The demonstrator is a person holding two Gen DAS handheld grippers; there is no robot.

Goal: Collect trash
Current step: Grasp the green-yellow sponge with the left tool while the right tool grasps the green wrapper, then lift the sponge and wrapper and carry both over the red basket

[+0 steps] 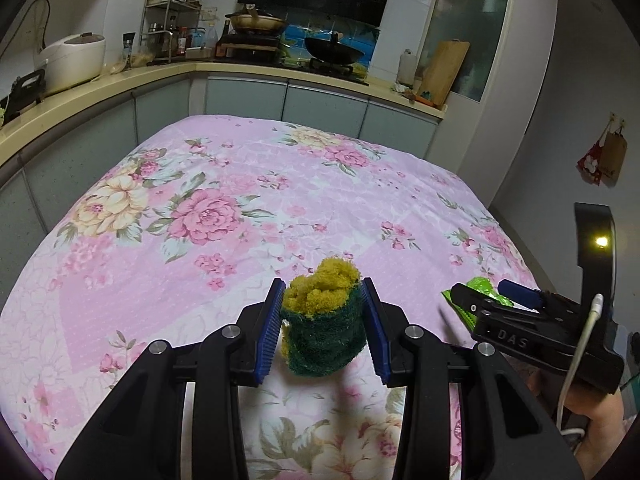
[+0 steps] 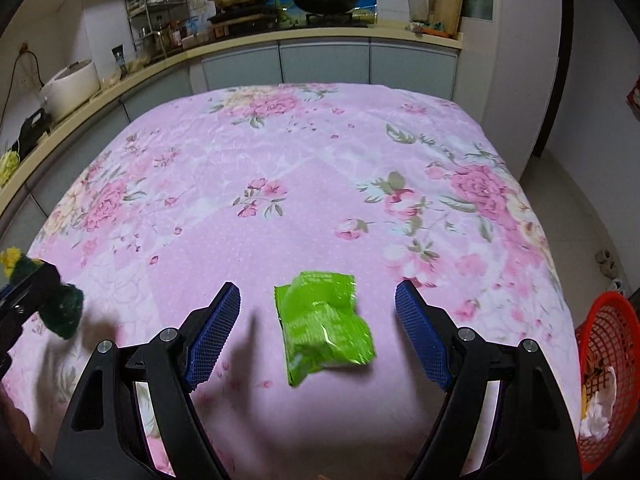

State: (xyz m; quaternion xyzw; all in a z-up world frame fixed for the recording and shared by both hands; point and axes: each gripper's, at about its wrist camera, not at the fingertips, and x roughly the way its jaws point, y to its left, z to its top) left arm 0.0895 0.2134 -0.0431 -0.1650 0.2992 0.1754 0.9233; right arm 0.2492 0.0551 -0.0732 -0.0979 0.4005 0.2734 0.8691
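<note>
My left gripper [image 1: 323,300] is shut on a worn yellow and green scrub sponge [image 1: 322,320] and holds it above the pink floral tablecloth [image 1: 224,208]. The sponge also shows in the right wrist view [image 2: 64,312] at the far left. A crumpled green snack wrapper [image 2: 324,322] lies flat on the cloth between the fingers of my right gripper [image 2: 318,300], which is open and wide apart around it. In the left wrist view the right gripper [image 1: 486,294] shows at the right edge over the wrapper [image 1: 478,286].
A red mesh basket [image 2: 612,344] with paper and other trash in it stands off the table's right side. A kitchen counter [image 1: 100,88] with a rice cooker [image 1: 72,62], rack, pots and stove runs along the back and left.
</note>
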